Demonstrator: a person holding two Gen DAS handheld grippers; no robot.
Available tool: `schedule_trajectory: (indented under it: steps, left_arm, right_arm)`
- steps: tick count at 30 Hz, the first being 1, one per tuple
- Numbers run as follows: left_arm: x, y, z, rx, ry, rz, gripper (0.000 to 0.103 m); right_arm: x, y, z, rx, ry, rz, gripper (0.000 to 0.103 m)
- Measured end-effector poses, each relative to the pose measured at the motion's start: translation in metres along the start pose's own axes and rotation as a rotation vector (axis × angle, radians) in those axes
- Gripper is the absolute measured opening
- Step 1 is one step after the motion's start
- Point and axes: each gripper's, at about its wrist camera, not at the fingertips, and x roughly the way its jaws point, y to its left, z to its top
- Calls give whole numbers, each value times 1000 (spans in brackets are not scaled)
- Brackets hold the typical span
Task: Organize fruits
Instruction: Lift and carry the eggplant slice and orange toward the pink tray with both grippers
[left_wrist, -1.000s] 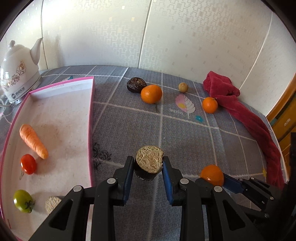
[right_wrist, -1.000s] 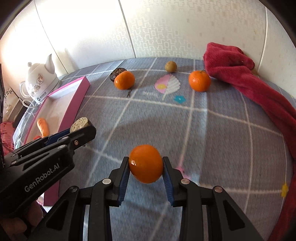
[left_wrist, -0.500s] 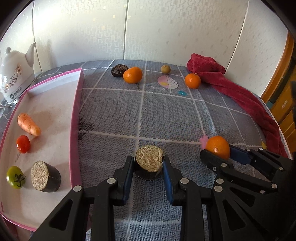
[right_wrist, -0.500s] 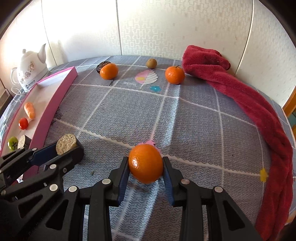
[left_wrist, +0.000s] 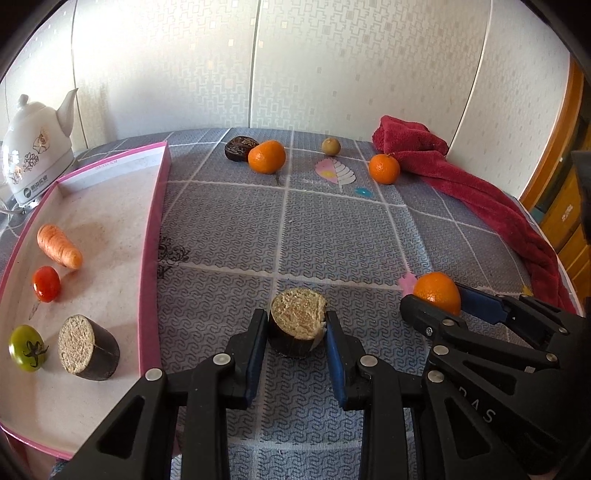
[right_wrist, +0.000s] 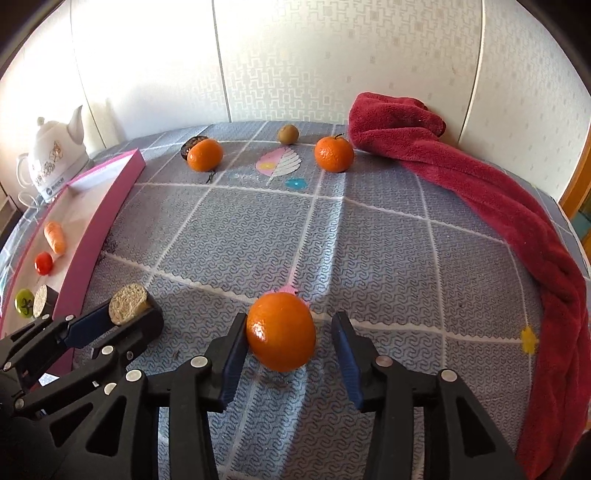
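Left gripper pitched down toward the cloth, both blue pads clamped on the sides of an eggplant chunk, black arms spreading back toward the near edge. Right gripper just to its right, tilted down alike, jaws opening: left pad touching the orange, right pad standing clear of it with a gap between. Seen from either wrist, the other gripper lying close alongside, fingers aimed toward the far side.

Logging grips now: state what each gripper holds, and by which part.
Left gripper: shut on the dark cut cylinder, pads on its curved sides. Right gripper: jaws opening around the orange; right pad clear, so no longer gripped.
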Motion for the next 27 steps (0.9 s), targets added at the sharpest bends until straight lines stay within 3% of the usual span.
schedule_trajectory:
  steps: [7,12,18,27]
  left_arm:
    - [-1,-2,-3,25,-16,16,30]
    - [1,-1,-1,35,2,19,30]
    - [-1,2,2,6,30,15,30]
    - [-27,2,4,-13,-19,0,30]
  right_arm:
    - [1,3,-1,-21,-1,-20,45]
    - [-1,3,-1,-30,-8,-17,35]
    - [-1,3,-1,-35,-13,-15,34]
    - [-3,2,-1,-7,-16,18,34]
